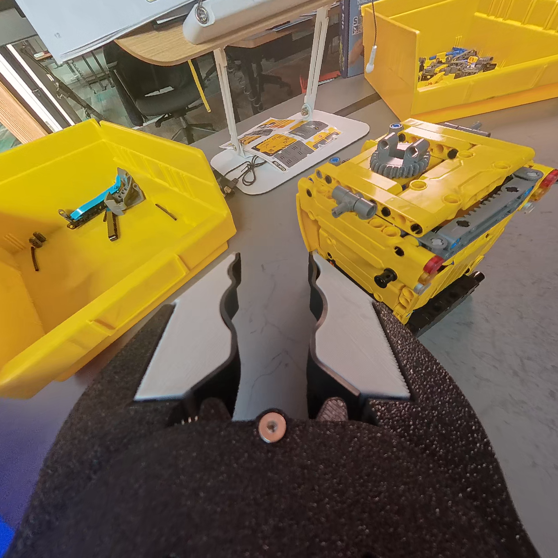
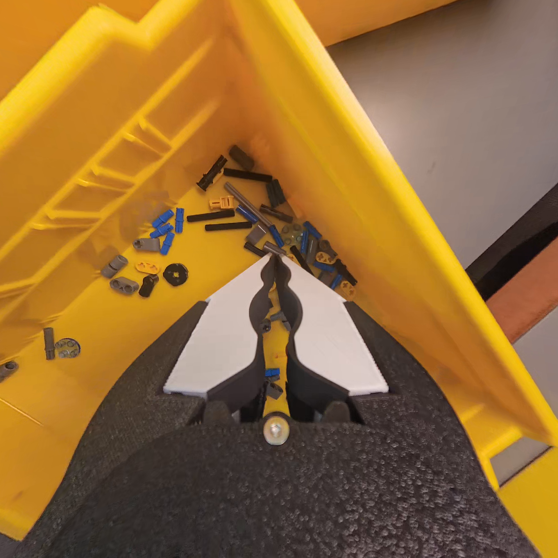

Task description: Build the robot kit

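Left claw (image 1: 274, 265) hangs low over the grey desk (image 1: 271, 332), fingers spread wide with nothing between them, only scuffed, faintly scratched desktop showing in the gap. Just off its left finger sits a yellow bin (image 1: 193, 181), holding a blue strip (image 1: 93, 202), a grey bracket (image 1: 123, 196) and a few black pins. Just off its right finger stands a yellow brick vehicle (image 1: 407, 217), near but not touching, with a grey gear (image 1: 400, 160) on top and red lights at its corners. Farther back on the desk, a white lamp base (image 1: 341, 133) carries a sticker sheet (image 1: 287, 145), a dark cable curling beside it, and two white struts rise from it. Toward the far right corner a larger yellow bin (image 1: 392, 60) holds a heap of mixed parts. Beyond the desk edge, a black office chair (image 1: 163, 102) and a wood-topped table (image 1: 145, 51) with papers on it.

Over to the right claw (image 2: 275, 256): it is down inside a yellow bin (image 2: 347, 181), fingers pressed together at the tips, right at a short grey pin (image 2: 274, 248) lying on the bin floor. Whether the tips actually pinch it, I cannot tell. Small pieces lie all around: blue pins (image 2: 166, 225) to the left, black rods (image 2: 211, 216) ahead, and a thicker pile of blue, grey and tan bits crowding the far corner against the right wall. Outside that wall, plain grey surface (image 2: 453, 105).
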The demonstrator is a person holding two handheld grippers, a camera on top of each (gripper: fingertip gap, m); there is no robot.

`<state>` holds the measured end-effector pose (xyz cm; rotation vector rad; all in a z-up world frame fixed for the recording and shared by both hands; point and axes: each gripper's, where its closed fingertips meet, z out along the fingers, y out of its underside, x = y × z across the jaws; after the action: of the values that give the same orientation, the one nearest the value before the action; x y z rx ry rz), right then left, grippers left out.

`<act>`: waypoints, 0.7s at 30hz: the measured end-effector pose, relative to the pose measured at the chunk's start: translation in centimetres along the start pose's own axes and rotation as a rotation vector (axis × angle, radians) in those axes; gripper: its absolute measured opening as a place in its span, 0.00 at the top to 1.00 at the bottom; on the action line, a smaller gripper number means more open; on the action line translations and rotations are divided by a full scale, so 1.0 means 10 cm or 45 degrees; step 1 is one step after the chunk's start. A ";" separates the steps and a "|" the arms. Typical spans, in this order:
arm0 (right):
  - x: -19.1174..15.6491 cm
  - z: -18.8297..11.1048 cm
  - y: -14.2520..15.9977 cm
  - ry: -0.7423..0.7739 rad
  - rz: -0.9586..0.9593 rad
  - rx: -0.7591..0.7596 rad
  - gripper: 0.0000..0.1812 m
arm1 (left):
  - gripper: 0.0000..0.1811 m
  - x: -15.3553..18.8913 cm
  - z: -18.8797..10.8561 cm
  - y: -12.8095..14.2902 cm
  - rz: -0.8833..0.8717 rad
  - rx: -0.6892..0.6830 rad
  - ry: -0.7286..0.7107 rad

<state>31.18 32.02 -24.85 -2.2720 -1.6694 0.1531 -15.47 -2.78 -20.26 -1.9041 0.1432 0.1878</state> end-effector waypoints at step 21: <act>0.25 -0.21 0.61 0.108 -0.081 -0.375 1.00 | 0.76 0.00 0.01 0.00 0.000 -0.005 0.004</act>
<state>38.09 32.33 -24.51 -2.3877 -1.8186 -0.2152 -15.44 -2.74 -20.33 -1.9083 0.1448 0.1855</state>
